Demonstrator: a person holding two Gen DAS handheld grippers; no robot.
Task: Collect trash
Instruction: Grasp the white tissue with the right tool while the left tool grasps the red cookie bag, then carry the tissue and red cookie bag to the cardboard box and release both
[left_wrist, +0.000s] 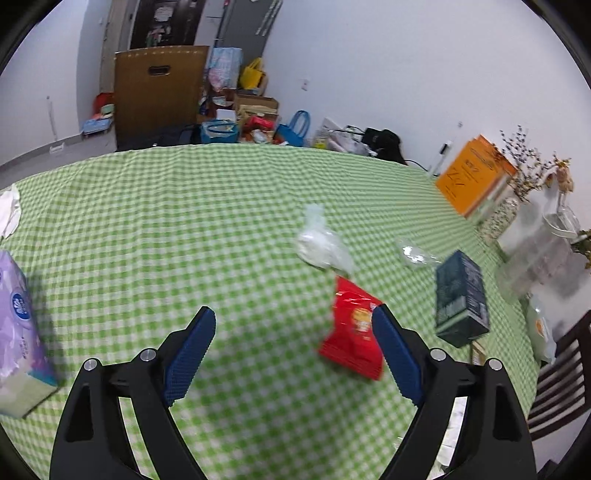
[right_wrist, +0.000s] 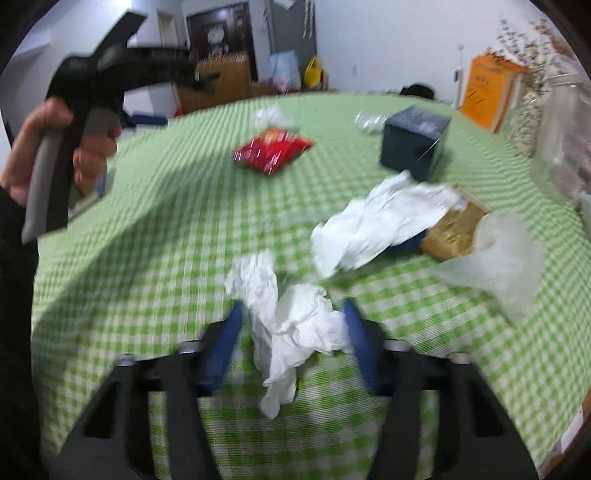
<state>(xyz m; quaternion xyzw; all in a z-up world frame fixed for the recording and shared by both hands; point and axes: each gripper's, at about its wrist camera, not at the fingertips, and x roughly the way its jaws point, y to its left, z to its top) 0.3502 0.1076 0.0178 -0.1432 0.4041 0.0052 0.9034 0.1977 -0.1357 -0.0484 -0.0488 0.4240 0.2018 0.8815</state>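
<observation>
**Trash pickup: barely begun, most litter still on the cloth**

Left gripper (left_wrist: 293, 343) spread wide, empty, hovering over green checked tablecloth (left_wrist: 147, 221). Red snack wrapper (left_wrist: 351, 332) lying just ahead, beside the inner face of the right-hand finger; contact impossible to judge through motion blur. Clear crumpled plastic bag (left_wrist: 321, 245) just beyond the wrapper, a smaller clear scrap (left_wrist: 415, 254) near a dark green box (left_wrist: 460, 299). Purple tissue pack (left_wrist: 18, 325) at far left, not obviously trash.

Right gripper (right_wrist: 293, 343) parted, straddling a crumpled white tissue (right_wrist: 291, 328). Fingers not pressed on it; whether lifted or resting on the cloth, cannot tell. Second, larger white tissue (right_wrist: 380, 225) ahead to the right, draped against a brownish packet (right_wrist: 454, 230). Translucent bag (right_wrist: 498, 254) at right edge.

No bin or collection bag identifiable in either view. Judged progress: early. Nothing visibly gathered; wrapper, plastic scraps and both tissues all outstanding. Likely current step: closing on the near tissue with the right, lining up the wrapper with the left.
</observation>
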